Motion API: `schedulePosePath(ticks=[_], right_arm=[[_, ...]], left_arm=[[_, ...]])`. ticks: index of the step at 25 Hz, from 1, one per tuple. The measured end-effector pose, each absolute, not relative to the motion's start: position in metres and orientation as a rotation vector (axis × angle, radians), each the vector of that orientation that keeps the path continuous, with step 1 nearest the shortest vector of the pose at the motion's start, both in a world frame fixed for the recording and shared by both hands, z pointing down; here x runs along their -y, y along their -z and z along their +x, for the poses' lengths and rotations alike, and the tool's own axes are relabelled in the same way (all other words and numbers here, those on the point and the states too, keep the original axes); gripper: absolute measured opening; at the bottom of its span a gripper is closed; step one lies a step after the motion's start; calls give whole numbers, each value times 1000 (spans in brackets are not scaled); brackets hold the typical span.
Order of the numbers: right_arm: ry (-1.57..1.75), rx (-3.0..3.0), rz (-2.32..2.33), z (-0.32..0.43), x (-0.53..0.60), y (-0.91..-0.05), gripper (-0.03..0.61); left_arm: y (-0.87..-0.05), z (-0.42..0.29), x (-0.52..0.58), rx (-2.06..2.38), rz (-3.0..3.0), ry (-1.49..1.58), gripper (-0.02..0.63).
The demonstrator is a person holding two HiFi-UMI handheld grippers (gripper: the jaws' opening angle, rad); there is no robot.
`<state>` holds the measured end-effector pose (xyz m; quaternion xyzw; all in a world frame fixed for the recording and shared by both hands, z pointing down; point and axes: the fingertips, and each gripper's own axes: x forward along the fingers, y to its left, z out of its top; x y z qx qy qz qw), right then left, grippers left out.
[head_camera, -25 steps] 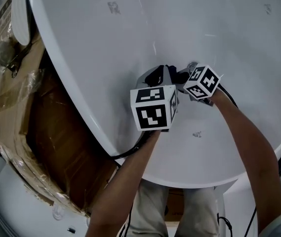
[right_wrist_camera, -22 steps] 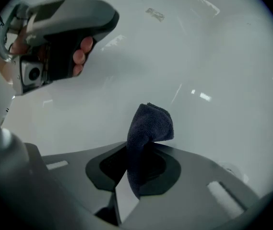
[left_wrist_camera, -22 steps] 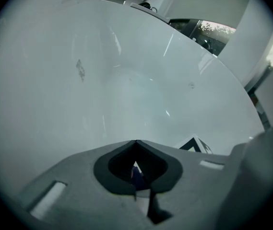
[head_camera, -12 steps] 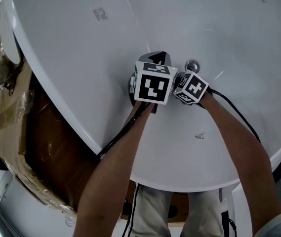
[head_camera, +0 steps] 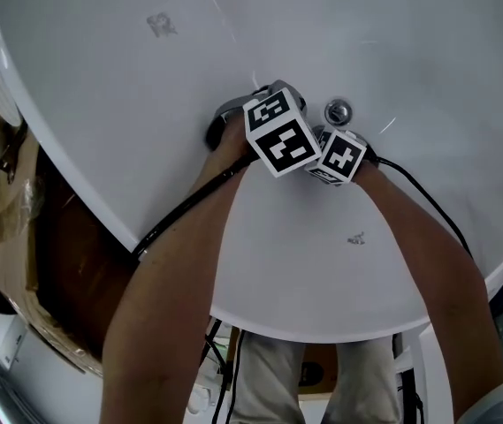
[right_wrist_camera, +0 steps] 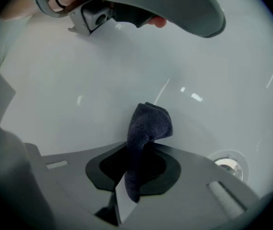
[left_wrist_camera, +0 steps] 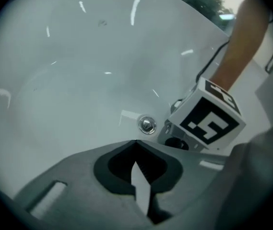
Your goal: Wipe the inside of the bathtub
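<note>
The white bathtub (head_camera: 145, 78) fills the head view, with its chrome drain (head_camera: 338, 111) near the middle. Both grippers sit low in the basin beside the drain, marker cubes touching or nearly so. My right gripper (right_wrist_camera: 136, 152), under the cube (head_camera: 339, 157), is shut on a dark blue cloth (right_wrist_camera: 148, 123) that sticks out past the jaws onto the tub floor, with the drain (right_wrist_camera: 230, 164) at its right. My left gripper (left_wrist_camera: 137, 147), under the cube (head_camera: 282, 137), is shut with nothing in it and faces the drain (left_wrist_camera: 147, 124).
A brown cardboard box (head_camera: 3, 210) wrapped in plastic stands outside the tub at the left. The tub's near rim (head_camera: 322, 325) runs in front of the person's legs. Black cables (head_camera: 180, 210) trail from both grippers over the rim.
My left gripper has moved up towards the drain and turned. The right gripper has slid a little down and left, so the drain now shows fully.
</note>
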<state>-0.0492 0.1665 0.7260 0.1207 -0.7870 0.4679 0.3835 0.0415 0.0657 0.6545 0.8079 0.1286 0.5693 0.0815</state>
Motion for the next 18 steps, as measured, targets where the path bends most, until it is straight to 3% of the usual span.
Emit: schedulePosePath(ticks=[9,18], right_arm=[[-1229,2025,284,-59,-168,-722,51],[-1265,2056,233,-68,-172,-702,51]], left_arm=[[-676,20,-88,-910,2471,-1997,-2],[-671,9,-99,-1108,2411,-2025,-2]])
